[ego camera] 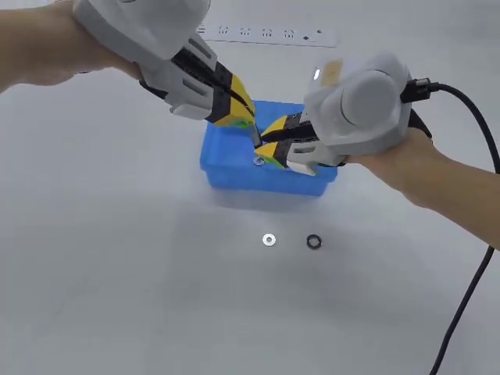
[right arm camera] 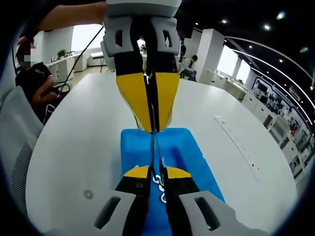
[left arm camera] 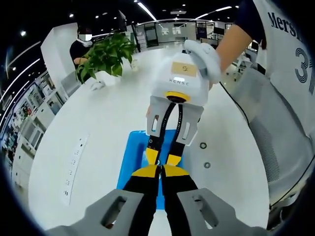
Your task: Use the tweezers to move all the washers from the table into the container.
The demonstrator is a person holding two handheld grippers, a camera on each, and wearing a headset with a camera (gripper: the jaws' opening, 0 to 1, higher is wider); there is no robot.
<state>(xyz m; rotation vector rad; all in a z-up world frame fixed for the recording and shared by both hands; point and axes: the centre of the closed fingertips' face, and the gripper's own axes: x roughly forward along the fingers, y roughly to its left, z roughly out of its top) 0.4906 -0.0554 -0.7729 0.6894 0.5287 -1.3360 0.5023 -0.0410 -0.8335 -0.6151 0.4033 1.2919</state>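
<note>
We see silver metal washer (ego camera: 269, 240) and black ring washer (ego camera: 314, 241) on the white table (ego camera: 117, 281), near the front of the blue plastic container (ego camera: 226, 170). Over it right gripper (ego camera: 264, 145) and left gripper (ego camera: 247, 117) meet tip to tip, tilted down, both clenched on thin metal tweezers (right arm camera: 153, 147).

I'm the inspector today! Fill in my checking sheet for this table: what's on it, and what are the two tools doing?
Surface: plain white table.
Job's things: blue plastic container near the middle; small metal washers inside it; thin metal tweezers above it; silver washer and dark ring washer on the table in front of it.
Clutter: nothing seen.
Tools: left tool and right tool meet tip to tip over the container, both shut on the tweezers.
Cables: black cable leaves the right tool; white power strip lies beyond the container.
Surroundings: leafy green potted plant, open office, seated people.
</note>
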